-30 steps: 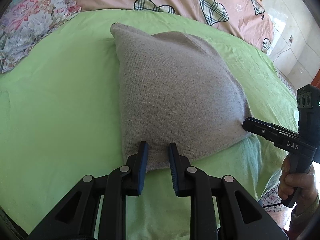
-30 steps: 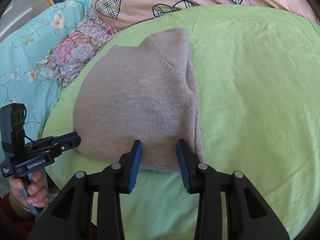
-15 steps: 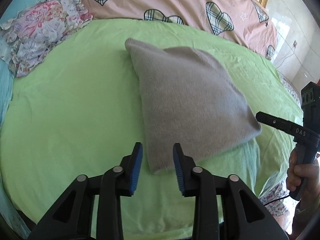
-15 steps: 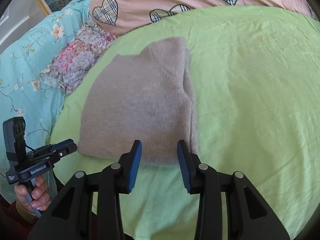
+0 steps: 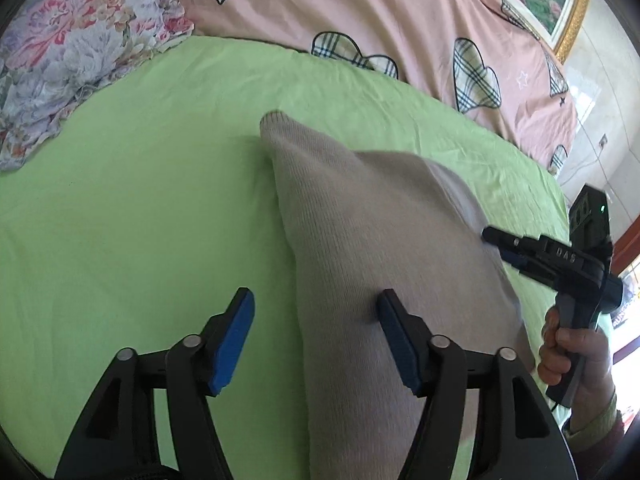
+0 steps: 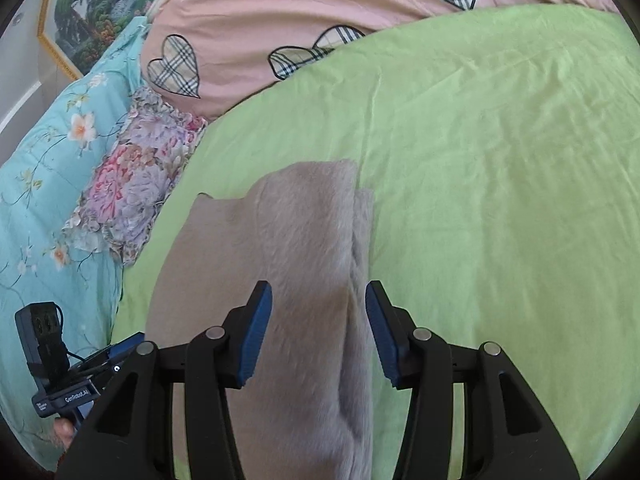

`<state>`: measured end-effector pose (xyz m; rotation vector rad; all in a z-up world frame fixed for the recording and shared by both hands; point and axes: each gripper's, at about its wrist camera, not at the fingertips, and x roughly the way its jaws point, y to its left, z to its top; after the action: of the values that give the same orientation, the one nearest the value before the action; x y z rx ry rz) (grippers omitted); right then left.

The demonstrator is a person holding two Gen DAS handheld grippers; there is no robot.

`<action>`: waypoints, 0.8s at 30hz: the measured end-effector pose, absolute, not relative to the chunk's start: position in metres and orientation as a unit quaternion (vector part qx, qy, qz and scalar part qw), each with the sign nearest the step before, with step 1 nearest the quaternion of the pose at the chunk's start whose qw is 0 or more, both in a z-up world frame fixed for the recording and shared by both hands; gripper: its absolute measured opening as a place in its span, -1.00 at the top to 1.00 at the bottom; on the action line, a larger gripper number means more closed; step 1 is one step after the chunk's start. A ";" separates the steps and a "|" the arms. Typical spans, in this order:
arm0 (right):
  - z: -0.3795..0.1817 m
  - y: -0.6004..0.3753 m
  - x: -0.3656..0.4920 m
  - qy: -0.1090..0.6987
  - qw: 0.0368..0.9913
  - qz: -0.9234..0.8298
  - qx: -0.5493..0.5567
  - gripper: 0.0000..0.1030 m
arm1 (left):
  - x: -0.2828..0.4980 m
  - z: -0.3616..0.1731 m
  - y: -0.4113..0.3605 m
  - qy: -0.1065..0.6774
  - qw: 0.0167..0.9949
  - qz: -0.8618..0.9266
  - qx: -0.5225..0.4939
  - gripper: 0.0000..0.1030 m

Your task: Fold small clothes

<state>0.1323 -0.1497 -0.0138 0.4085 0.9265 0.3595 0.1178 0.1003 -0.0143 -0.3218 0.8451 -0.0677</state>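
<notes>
Green bedsheet (image 5: pixel 140 208) carries the grey knit sweater (image 5: pixel 380 248), already folded into a compact rectangle near its front edge. Left gripper (image 5: pixel 316 336) and right gripper (image 6: pixel 318 332) hover over it, jaws wide, holding nothing; perhaps one fold remains.

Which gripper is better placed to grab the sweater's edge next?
Probably the left gripper: its open jaws straddle the left edge of the gray sweater. The right gripper is open too, over the sweater's right edge, so it's close.

Bright daylight, fisheye warp, slight blur
</notes>
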 end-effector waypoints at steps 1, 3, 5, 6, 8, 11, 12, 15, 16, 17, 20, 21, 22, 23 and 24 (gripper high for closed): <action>-0.018 -0.149 0.140 0.447 0.854 0.173 0.205 0.04 | 0.127 -0.014 0.103 0.408 0.898 -0.035 -0.161 -0.34; -0.022 -0.147 0.150 0.449 0.848 0.186 0.210 0.43 | 0.157 -0.021 0.109 0.423 0.885 -0.057 -0.184 -0.35; -0.019 -0.144 0.153 0.447 0.853 0.182 0.200 0.71 | 0.181 -0.029 0.114 0.443 0.865 -0.081 -0.220 -0.05; -0.012 -0.144 0.151 0.431 0.862 0.182 0.194 0.76 | 0.188 -0.028 0.114 0.442 0.864 -0.089 -0.225 0.24; 0.002 -0.142 0.142 0.400 0.881 0.183 0.171 0.78 | 0.193 -0.025 0.112 0.433 0.874 -0.074 -0.209 0.33; -0.007 -0.144 0.146 0.407 0.885 0.165 0.158 0.81 | 0.203 -0.031 0.114 0.435 0.873 -0.060 -0.210 0.33; -0.021 -0.147 0.151 0.422 0.877 0.159 0.163 0.81 | 0.206 -0.035 0.115 0.435 0.874 -0.056 -0.210 0.30; -0.037 -0.151 0.157 0.433 0.867 0.159 0.187 0.74 | 0.210 -0.039 0.118 0.435 0.879 -0.035 -0.193 0.18; -0.034 -0.151 0.156 0.432 0.869 0.154 0.187 0.61 | 0.210 -0.038 0.119 0.435 0.879 -0.031 -0.192 0.17; -0.031 -0.152 0.154 0.431 0.869 0.151 0.188 0.54 | 0.209 -0.036 0.120 0.435 0.879 -0.029 -0.193 0.18; -0.016 -0.156 0.138 0.422 0.871 0.151 0.200 0.51 | 0.194 -0.023 0.119 0.425 0.886 -0.018 -0.183 0.18; -0.008 -0.156 0.128 0.414 0.874 0.155 0.201 0.51 | 0.185 -0.017 0.116 0.419 0.891 -0.011 -0.172 0.19; -0.002 -0.157 0.119 0.409 0.876 0.158 0.201 0.49 | 0.178 -0.013 0.114 0.414 0.895 -0.008 -0.167 0.18; 0.002 -0.155 0.111 0.406 0.877 0.162 0.200 0.45 | 0.169 -0.009 0.113 0.407 0.898 -0.006 -0.166 0.18; 0.006 -0.153 0.100 0.402 0.879 0.166 0.197 0.31 | 0.157 -0.006 0.111 0.403 0.900 -0.008 -0.167 0.18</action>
<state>0.1000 -0.1528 0.0064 0.4109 0.8385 0.3463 0.1565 0.1109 -0.0061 -0.3447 0.8343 -0.0164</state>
